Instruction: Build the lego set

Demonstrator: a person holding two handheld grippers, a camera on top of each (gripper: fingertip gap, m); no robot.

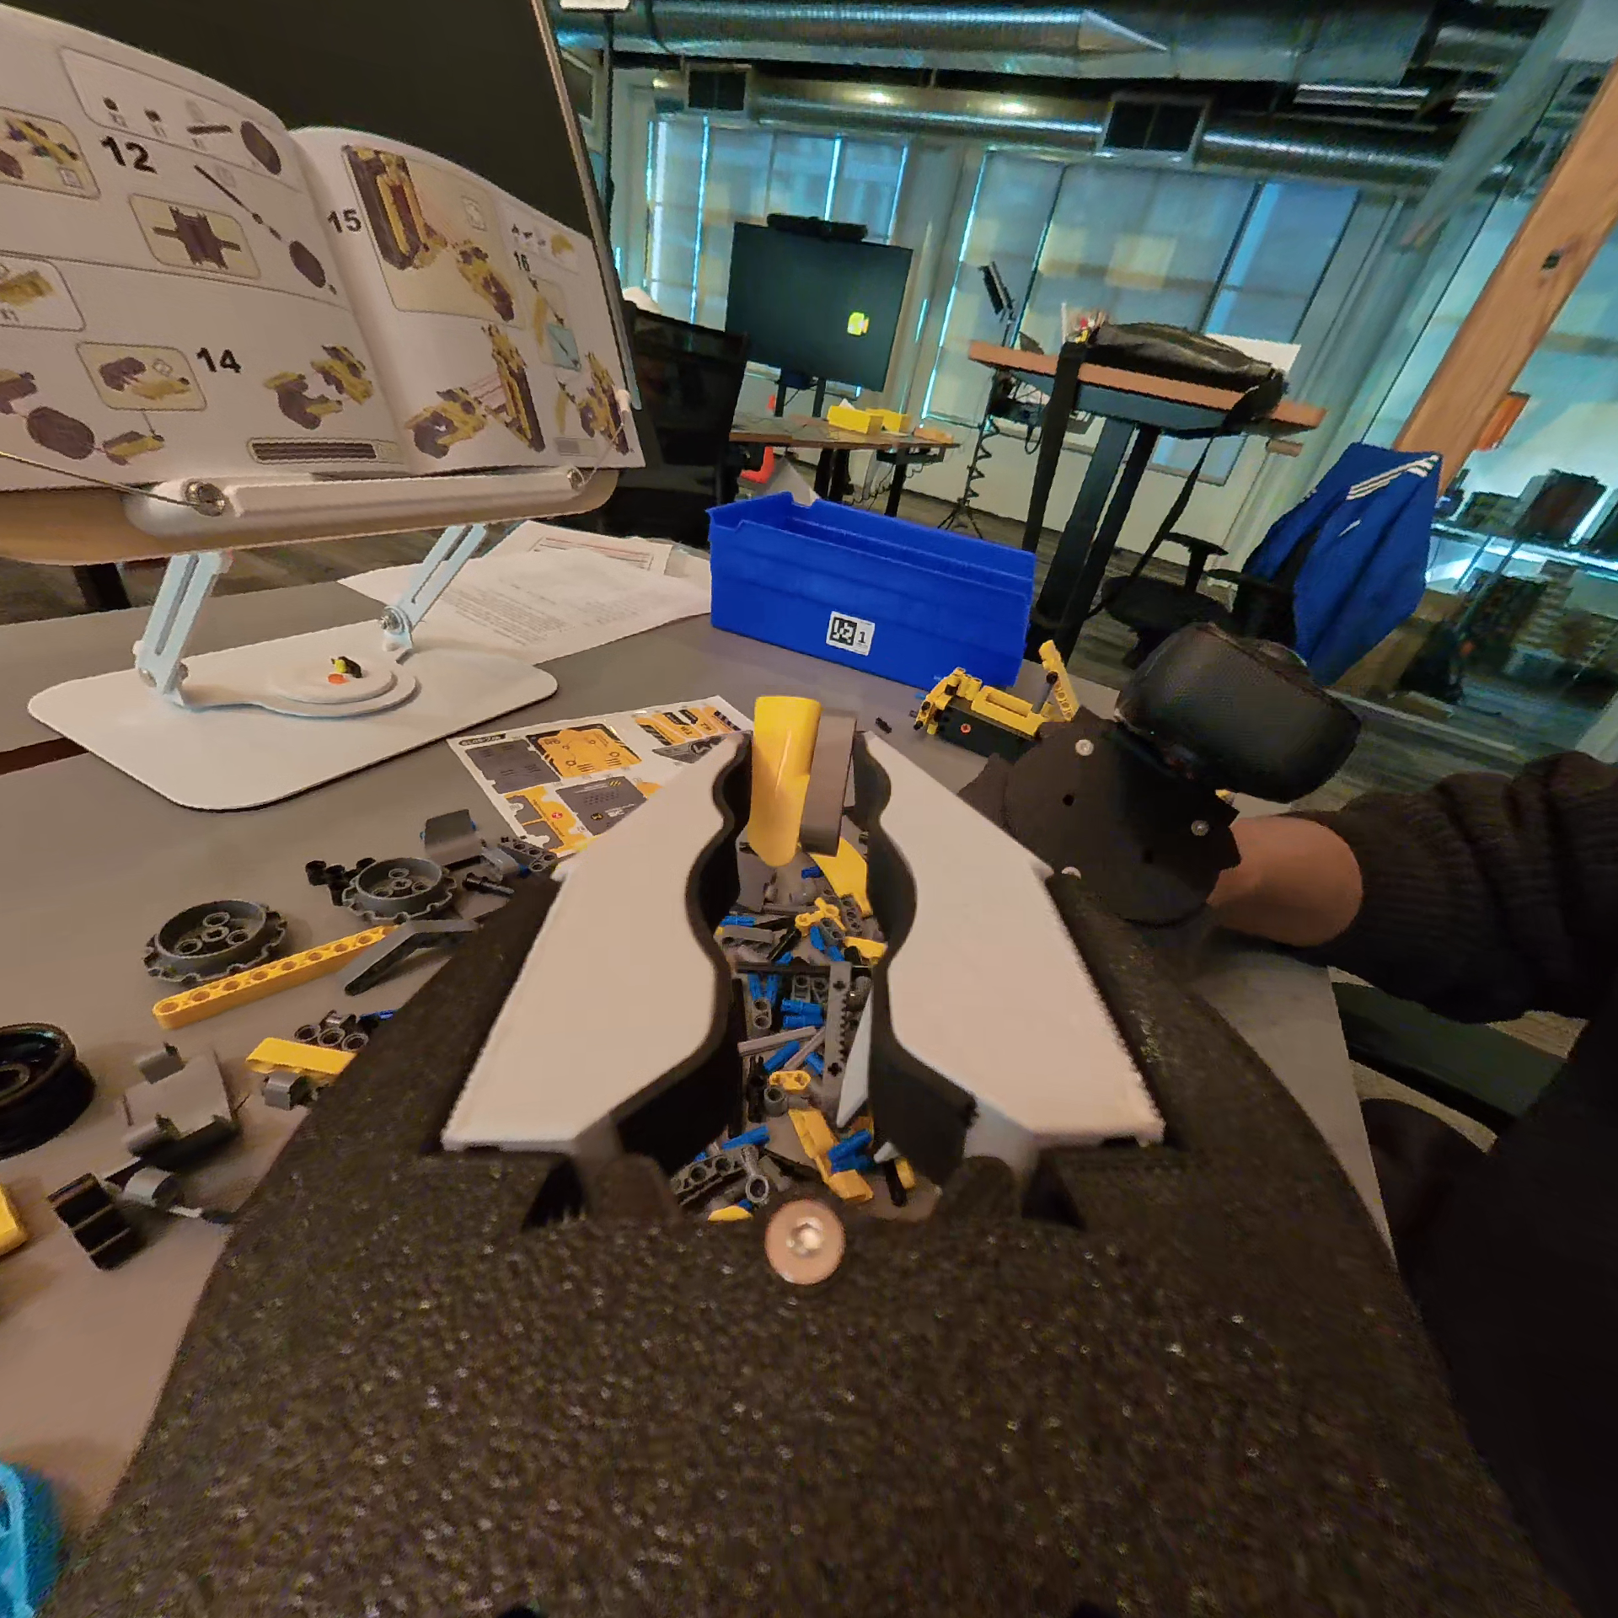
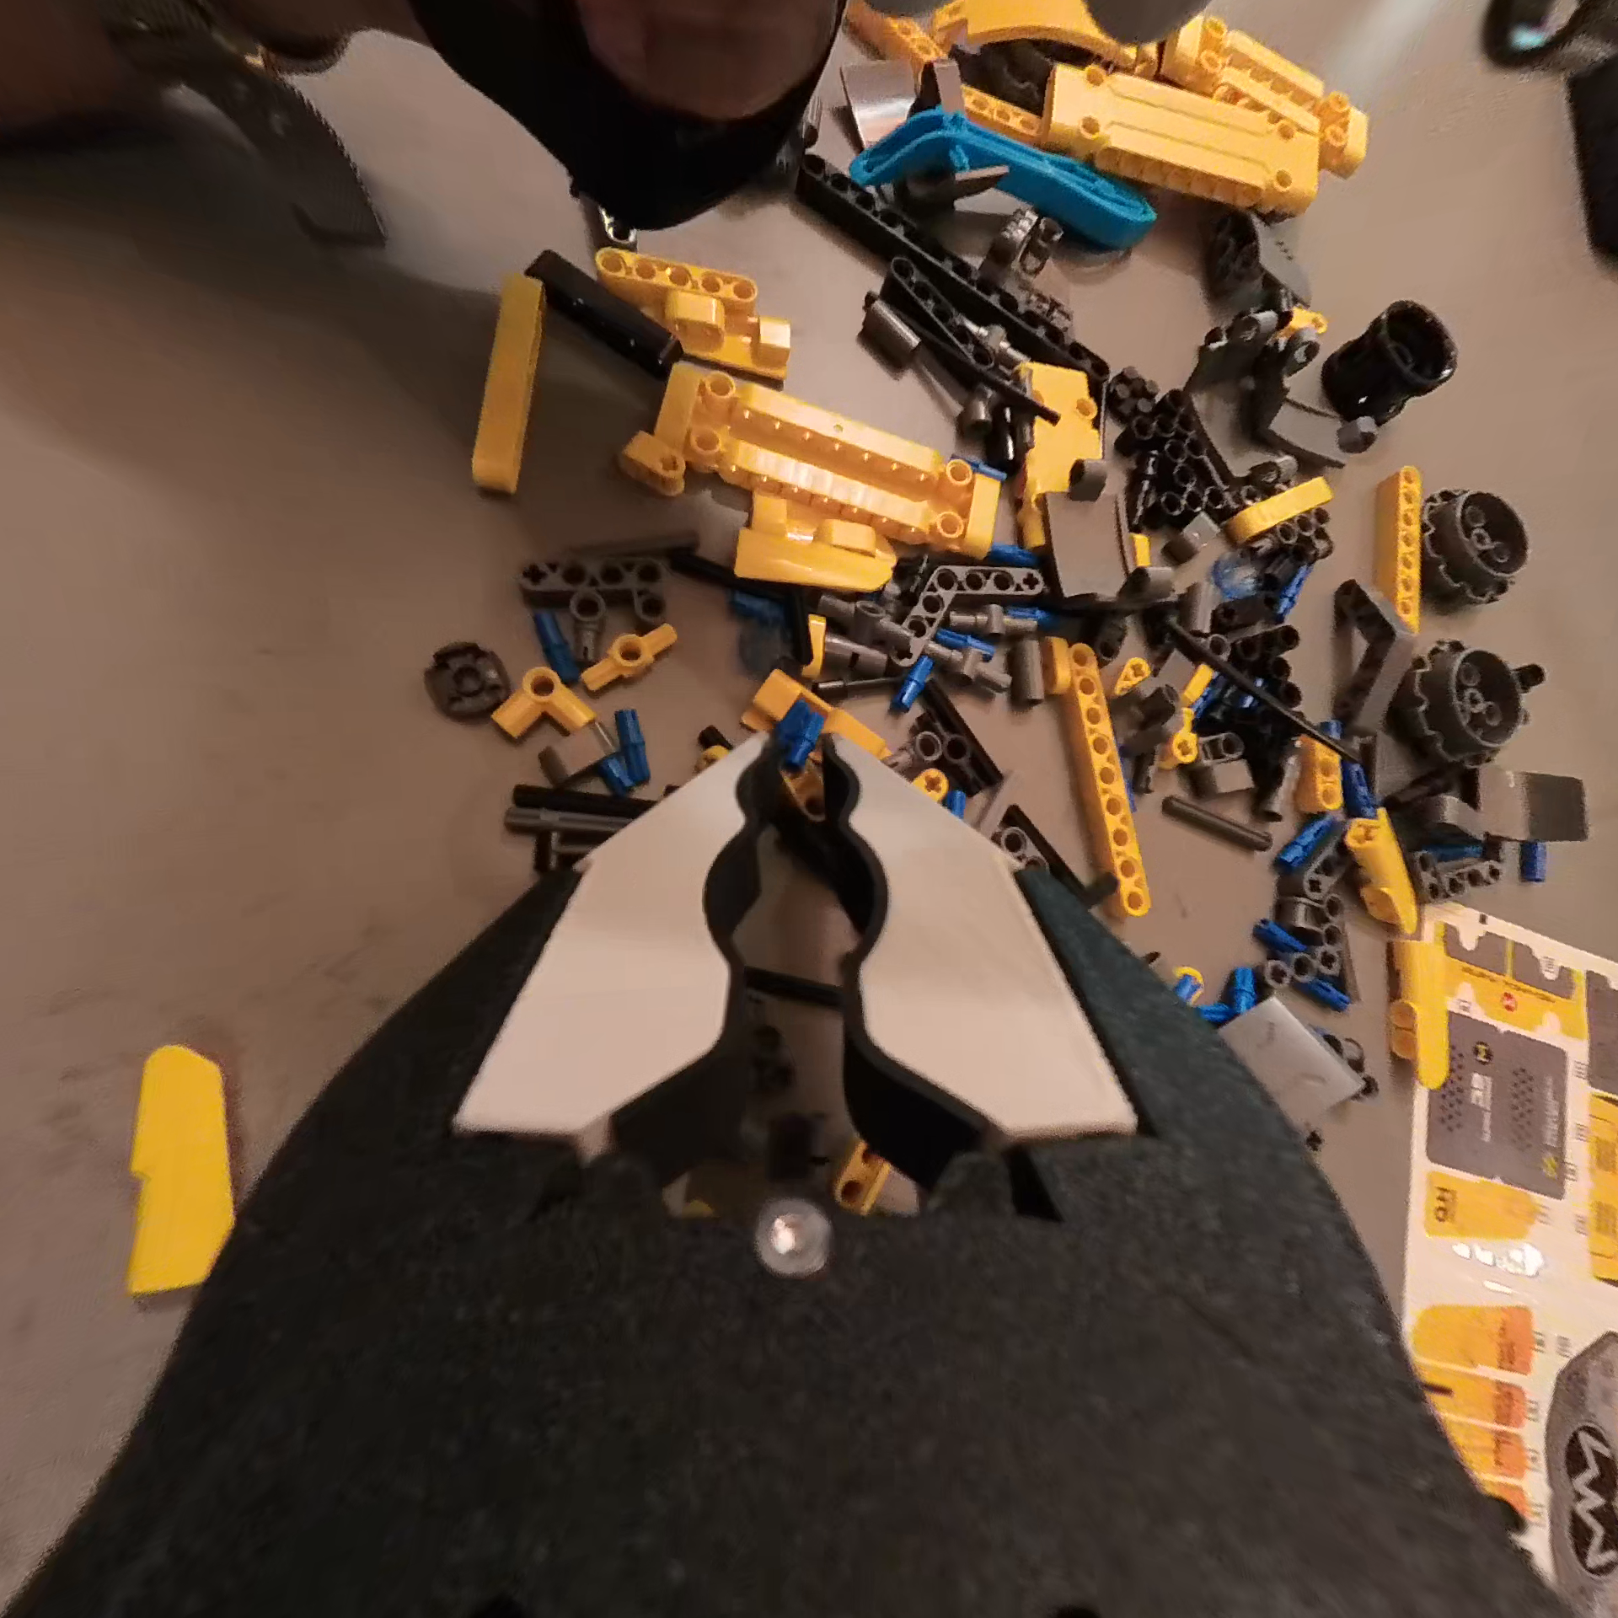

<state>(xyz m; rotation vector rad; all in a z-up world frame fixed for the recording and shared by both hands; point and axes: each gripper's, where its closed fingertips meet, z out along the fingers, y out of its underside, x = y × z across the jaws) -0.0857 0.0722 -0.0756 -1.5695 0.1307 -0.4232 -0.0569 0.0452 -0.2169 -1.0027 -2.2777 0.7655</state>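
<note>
My left gripper is shut on a yellow and grey curved panel piece and holds it upright above a pile of small yellow, blue and grey building parts. My right gripper points down at the same pile, its tips pinched on a small blue pin at the pile's near edge. The right gripper also shows in the left wrist view, held by a hand in a dark sleeve. A part-built yellow assembly lies just beyond the pin.
An open instruction booklet sits on a white stand at the left. A blue bin stands behind. A sticker sheet, grey wheels, a yellow beam and a lone yellow panel lie around. The grippers' ends are close to 15 centimetres from one another. The yellow beam is about equally far from each gripper, around 20 centimetres. Look for it in the right wrist view too.
</note>
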